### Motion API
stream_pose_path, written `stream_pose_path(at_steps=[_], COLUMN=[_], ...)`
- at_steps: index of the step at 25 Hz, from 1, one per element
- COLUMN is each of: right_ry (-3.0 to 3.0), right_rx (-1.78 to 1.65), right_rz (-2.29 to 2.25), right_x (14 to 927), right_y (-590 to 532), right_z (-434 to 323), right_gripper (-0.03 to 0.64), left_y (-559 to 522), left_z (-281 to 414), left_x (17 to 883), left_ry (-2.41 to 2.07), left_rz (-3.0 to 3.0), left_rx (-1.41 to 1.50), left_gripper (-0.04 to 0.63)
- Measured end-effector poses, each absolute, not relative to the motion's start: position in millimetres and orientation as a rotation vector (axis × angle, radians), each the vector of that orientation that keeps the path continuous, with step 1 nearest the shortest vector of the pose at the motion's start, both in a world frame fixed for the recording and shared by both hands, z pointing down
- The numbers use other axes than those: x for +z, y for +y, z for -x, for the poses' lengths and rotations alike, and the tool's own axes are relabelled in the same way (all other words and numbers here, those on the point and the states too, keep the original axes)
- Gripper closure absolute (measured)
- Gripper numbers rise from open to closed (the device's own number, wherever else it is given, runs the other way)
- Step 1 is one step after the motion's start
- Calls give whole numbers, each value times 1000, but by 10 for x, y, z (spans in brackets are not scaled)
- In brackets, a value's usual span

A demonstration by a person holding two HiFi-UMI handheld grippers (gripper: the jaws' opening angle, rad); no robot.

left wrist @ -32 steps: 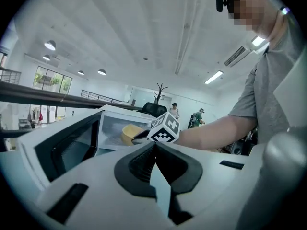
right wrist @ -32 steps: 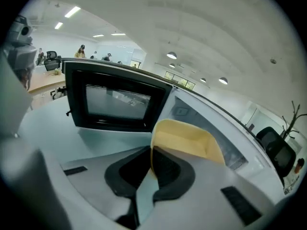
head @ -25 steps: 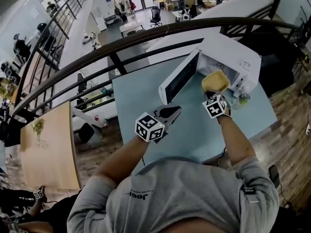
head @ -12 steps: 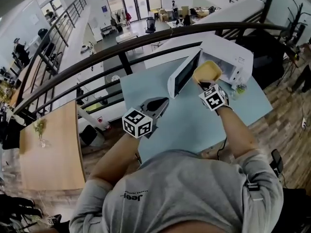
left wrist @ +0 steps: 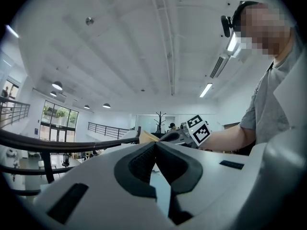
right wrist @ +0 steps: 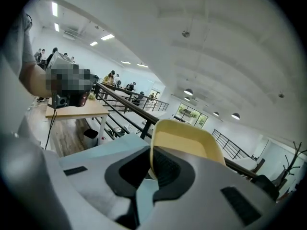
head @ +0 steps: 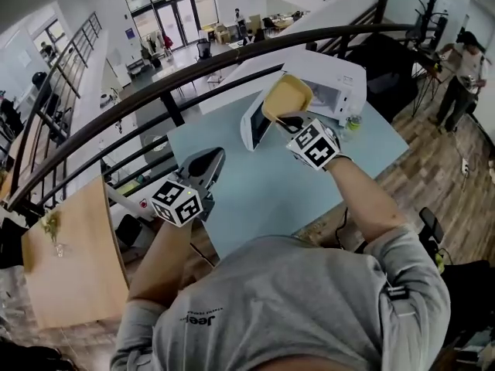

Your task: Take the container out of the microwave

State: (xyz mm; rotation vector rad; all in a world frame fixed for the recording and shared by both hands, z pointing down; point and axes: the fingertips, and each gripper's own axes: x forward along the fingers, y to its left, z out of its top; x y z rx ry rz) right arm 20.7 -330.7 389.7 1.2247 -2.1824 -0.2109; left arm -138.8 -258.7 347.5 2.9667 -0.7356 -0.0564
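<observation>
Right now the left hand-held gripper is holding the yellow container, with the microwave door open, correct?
Not quite: the right hand-held gripper holds the yellow container, jaws clamped on its rim in the right gripper view; the microwave door is open.

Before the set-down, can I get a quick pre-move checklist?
1. Grip: the right gripper has its jaws closed on the rim of the yellow container: ok.
2. Container is out of the microwave and held in front of it, above the table: ok.
3. Microwave door is swung open, to the container's left: ok.
4. Left gripper has its jaws together with nothing between them: ok.
5. Set-down spot: bare table surface shows between the two grippers: ok.
6. Container contents and tilt: cannot tell.
</observation>
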Motion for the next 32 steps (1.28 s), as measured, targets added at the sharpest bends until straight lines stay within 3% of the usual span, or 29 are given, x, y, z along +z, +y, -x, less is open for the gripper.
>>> stream_pose_path(at_steps=[16,32], right_ry=[-2312,-2265], right_rx=[-318,-58], right_rz=[-1017,-828], right_x=[3662,5239], right_y=[-2732,-2224], right_z=[172,482], right_gripper=[586,586], left_y=[-2404,-1912], left_z=[1654,1924], left_x=[3752,5212], left_ry=[-869,-930], left_rz=[-2871,-2587], left_rx=[-37,103], left_gripper=[586,586])
